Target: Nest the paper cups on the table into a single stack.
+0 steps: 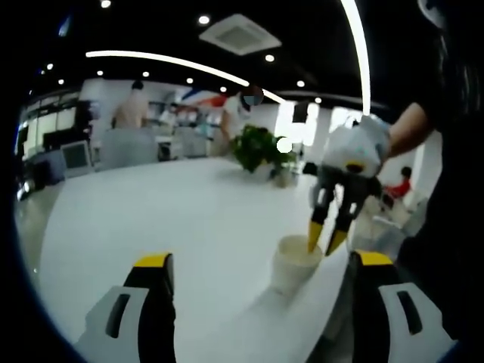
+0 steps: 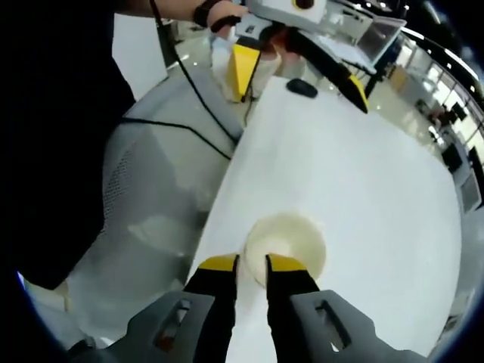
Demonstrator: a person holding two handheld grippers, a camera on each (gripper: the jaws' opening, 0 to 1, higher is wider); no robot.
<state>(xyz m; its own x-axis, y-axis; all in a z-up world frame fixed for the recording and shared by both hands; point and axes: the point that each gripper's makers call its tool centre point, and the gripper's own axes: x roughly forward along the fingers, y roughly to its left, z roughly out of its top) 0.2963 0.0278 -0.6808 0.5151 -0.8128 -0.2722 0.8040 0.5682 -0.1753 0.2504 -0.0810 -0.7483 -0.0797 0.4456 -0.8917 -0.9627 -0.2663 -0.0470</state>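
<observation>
While right gripper (image 2: 251, 264) pinches cup (image 2: 291, 238) rim, plant (image 1: 261, 149) stands beyond.

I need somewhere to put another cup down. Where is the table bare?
The table is bare from the paper cup out to the potted plant. It is crowded at the near edge, where the right tool pinches the cup's rim beside the left tool.

An open-plan office: beyond the jaws, a long white counter (image 1: 174, 219), monitors (image 1: 76, 155), a potted plant (image 1: 257, 147), recessed ceiling lights (image 1: 203, 20).
</observation>
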